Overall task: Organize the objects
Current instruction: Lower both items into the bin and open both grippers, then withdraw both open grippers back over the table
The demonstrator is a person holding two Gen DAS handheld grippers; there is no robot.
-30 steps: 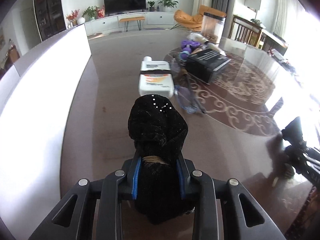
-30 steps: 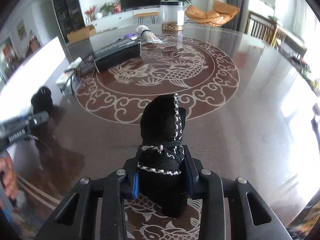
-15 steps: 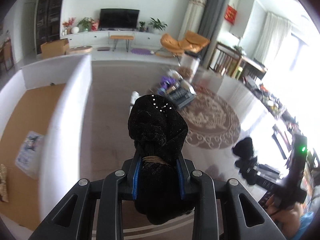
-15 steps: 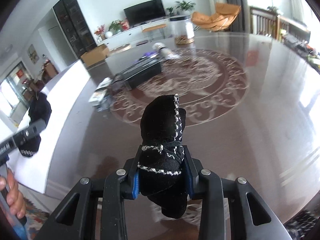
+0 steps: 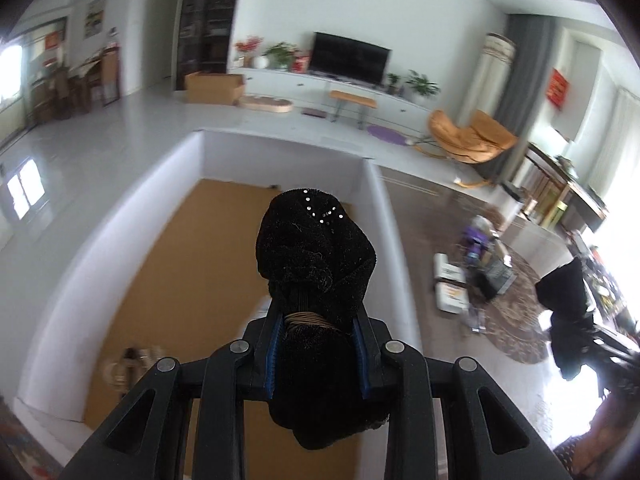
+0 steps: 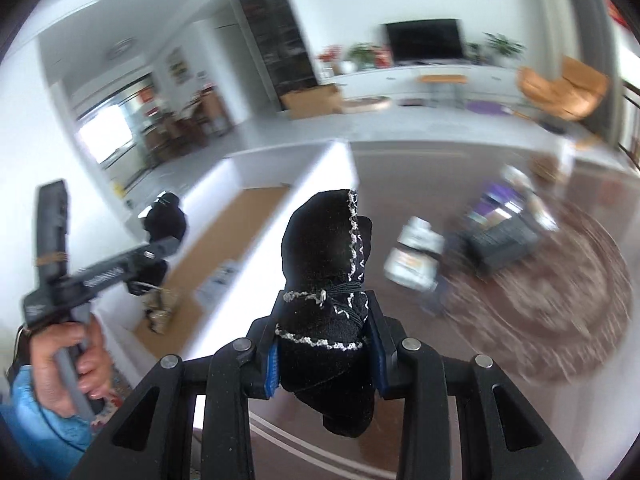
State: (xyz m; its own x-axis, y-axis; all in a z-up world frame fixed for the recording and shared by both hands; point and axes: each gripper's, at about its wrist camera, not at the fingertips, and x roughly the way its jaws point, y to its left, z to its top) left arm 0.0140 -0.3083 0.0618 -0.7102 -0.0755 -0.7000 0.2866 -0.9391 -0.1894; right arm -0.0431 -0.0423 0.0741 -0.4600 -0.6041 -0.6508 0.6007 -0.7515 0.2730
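- Between the left gripper (image 5: 316,354) jaws: a black beaded pouch (image 5: 316,264), soft and light, pinched at its tied neck.
- Between the right gripper (image 6: 326,354) jaws: a black stitched pouch (image 6: 328,264), equally limp, clamped at the waist.

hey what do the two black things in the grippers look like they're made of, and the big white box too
Black bundle in the left gripper: soft fuzzy knit, seemingly fabric, with small shiny studs. Black bundle in the right gripper: similar matte cloth with white stitching. White box: smooth matte white walls and a tan floor, possibly cardboard.

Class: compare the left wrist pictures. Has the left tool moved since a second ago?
Yes. The left tool, shut on its black cloth bundle, has swung from the table to above the white box.
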